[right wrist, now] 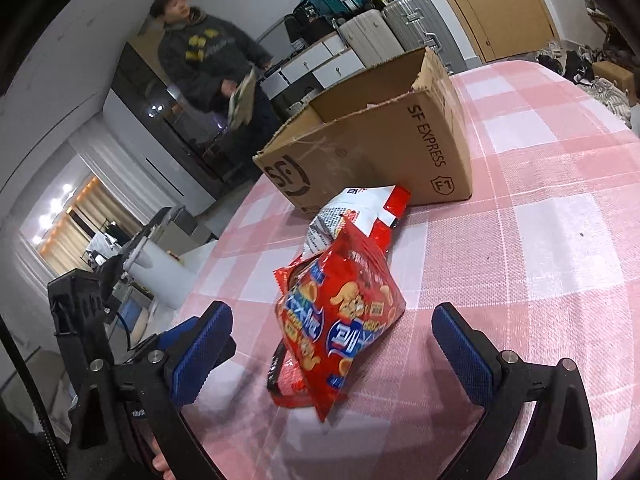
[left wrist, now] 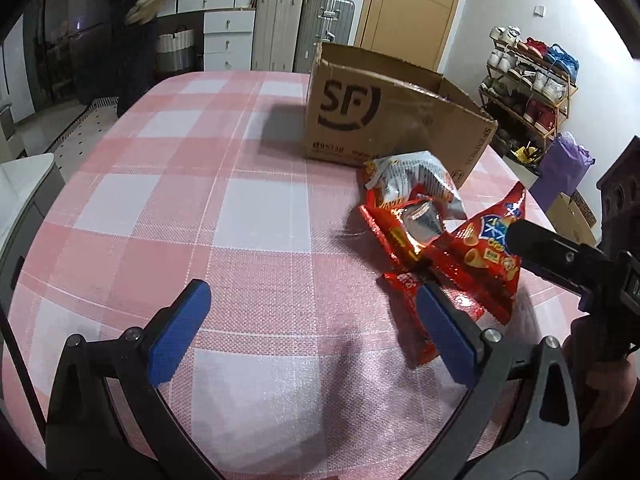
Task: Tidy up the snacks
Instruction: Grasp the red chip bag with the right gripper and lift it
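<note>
A crinkly red foil snack bag (right wrist: pixel 340 328) lies atop a heap with a white-and-red packet (right wrist: pixel 352 216) on the pink checked tabletop (right wrist: pixel 540 240), just before the open brown cardboard box (right wrist: pixel 368 148). The right gripper (right wrist: pixel 332 344) hovers with fingers spread either side of it, holding nothing; the left gripper (left wrist: pixel 308 332) is likewise spread and empty. Judged step: approach. Next: close on the bag, lift it into the box.
</note>
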`<state>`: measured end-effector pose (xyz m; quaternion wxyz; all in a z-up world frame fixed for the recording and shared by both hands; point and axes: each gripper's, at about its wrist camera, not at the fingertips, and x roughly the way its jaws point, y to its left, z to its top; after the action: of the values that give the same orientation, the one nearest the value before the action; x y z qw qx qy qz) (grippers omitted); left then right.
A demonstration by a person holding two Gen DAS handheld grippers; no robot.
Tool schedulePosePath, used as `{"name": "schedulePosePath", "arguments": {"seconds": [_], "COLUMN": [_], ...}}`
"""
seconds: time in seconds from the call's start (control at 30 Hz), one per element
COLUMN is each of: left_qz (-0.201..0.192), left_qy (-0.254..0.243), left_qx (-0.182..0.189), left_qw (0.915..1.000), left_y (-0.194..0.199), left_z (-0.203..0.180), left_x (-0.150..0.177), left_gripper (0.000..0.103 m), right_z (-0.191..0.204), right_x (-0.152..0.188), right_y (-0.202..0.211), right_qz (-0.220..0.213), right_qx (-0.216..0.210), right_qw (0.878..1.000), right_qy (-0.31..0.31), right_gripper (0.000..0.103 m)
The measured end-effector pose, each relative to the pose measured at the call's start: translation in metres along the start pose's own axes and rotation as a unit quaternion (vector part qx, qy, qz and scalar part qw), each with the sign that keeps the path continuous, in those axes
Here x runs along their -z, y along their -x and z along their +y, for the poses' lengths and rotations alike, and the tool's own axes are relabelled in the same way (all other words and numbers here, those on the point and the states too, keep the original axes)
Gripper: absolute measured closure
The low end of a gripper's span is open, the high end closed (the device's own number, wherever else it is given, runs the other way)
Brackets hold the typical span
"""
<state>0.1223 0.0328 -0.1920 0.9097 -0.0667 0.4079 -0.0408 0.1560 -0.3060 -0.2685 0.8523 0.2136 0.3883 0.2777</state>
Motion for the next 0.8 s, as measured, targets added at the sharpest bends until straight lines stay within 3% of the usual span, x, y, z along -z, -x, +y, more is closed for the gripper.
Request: {"name": "schedulePosePath", "arguments": {"seconds": [0.27,0.47,0.63,0.8], "left_qz": [0.017,0.019,0.021,0.022], "left_qy": [0.003,-0.002,-0.004,-0.007], "left_qx": [0.0,-0.004,-0.007,-0.01], "left_qw": [0.9999,0.9998,0.9998,0.9997], "left_y": [-0.017,-0.019,-0.017,-0.013], "left_z": [-0.001,-0.003,-0.005,-0.01], "left_x": [0.001,0.004,0.004,0.004], "left_gripper": [0.001,0.001,0.001,0.001], "right_z": [-0.002,-0.003,0.001,0.006], "right_x": [-0.004,-0.002,0.0,0.003], "right_y": [-0.017,-0.024,-0.017,-0.012], "right_qz": [0.005,0.013,0.004,0.001], "right_qx": [-0.015,-0.023,-0.06,-0.057], "right_qw": [1.0,1.0,0.998,0.998], "right_qy": [-0.005,-0.007,0.003,0.019], "right_gripper": [0.002,0.027,0.057,0.062]}}
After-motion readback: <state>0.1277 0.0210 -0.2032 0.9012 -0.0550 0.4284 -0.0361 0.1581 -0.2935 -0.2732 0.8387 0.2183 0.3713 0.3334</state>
